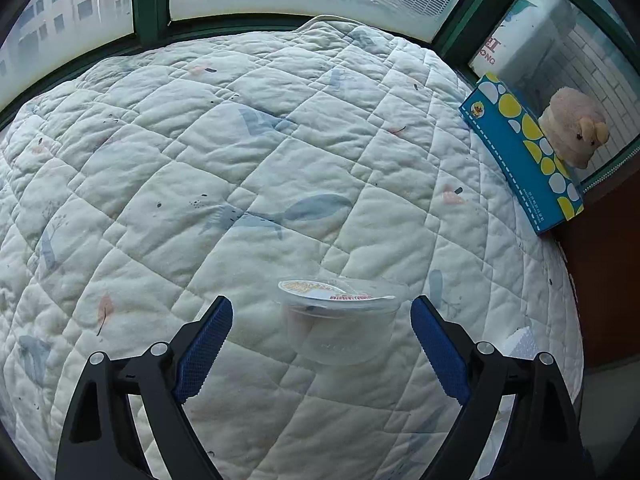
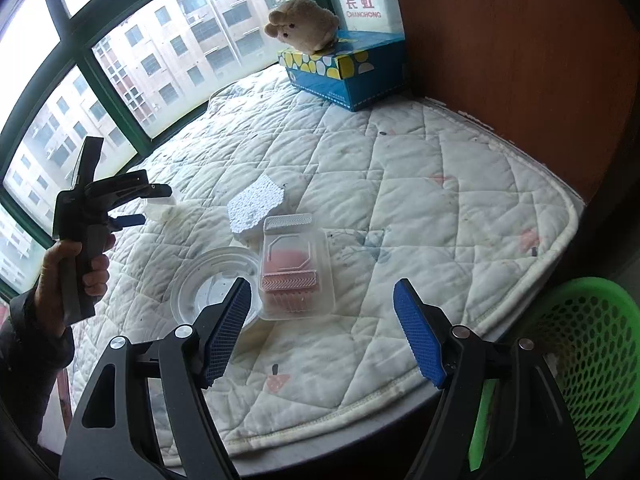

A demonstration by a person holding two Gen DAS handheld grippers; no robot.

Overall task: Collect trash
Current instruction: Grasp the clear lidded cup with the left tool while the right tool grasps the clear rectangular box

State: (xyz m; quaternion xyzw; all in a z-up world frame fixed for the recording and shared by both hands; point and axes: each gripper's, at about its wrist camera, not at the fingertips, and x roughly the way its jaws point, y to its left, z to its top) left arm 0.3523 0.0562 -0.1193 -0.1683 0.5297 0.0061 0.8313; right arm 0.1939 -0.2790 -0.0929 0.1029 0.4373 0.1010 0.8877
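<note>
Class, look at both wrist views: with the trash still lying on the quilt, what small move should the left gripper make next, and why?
Probably ease the left gripper forward and close it on the clear plastic cup. Its jaws are open, the cup sits between the blue pads, untouched, on the quilt. The green basket waits at the bed's edge.

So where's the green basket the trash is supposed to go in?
The green basket shows only in the right wrist view, at the lower right, on the floor just off the rounded corner of the quilted mattress, beside the right gripper.
</note>
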